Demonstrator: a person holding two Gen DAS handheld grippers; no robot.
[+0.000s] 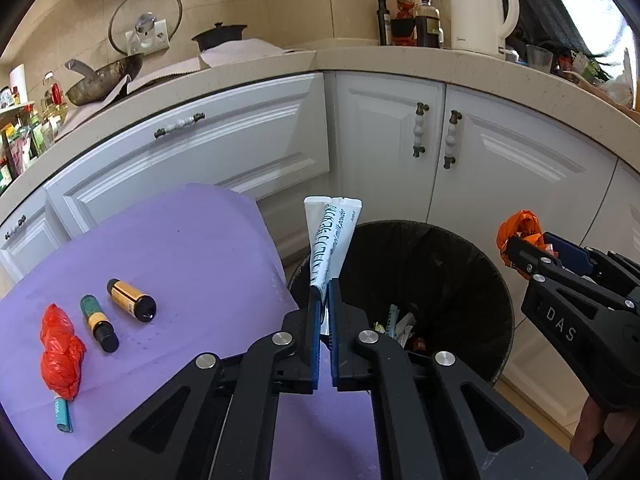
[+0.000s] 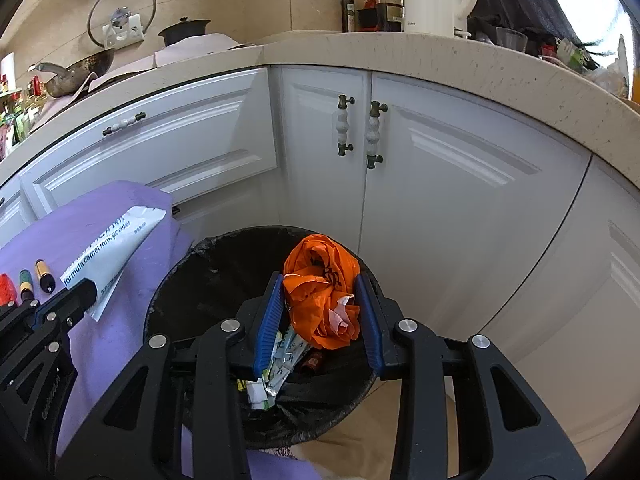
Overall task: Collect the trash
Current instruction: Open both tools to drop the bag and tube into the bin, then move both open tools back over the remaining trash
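My left gripper (image 1: 325, 292) is shut on the lower end of a white milk-powder sachet (image 1: 330, 236), which stands upright over the near rim of the black-lined trash bin (image 1: 500, 280). In the right wrist view the sachet (image 2: 108, 240) slants over the purple cloth. My right gripper (image 2: 320, 280) holds a crumpled orange plastic bag (image 2: 320, 292) between its blue pads, above the bin's mouth (image 2: 168, 280). The bag touches both pads near their tips. From the left wrist view the orange bag (image 1: 520, 226) sticks out past the right gripper (image 1: 516, 250). Several wrappers (image 2: 284, 356) lie in the bin.
A purple-covered table (image 1: 180, 248) stands left of the bin with a crumpled red bag (image 1: 60, 352), two small bottles (image 1: 132, 300) (image 1: 99, 323) and a teal sachet (image 1: 63, 414). White cabinets (image 2: 440, 184) curve behind the bin under a counter with a kettle (image 1: 478, 12).
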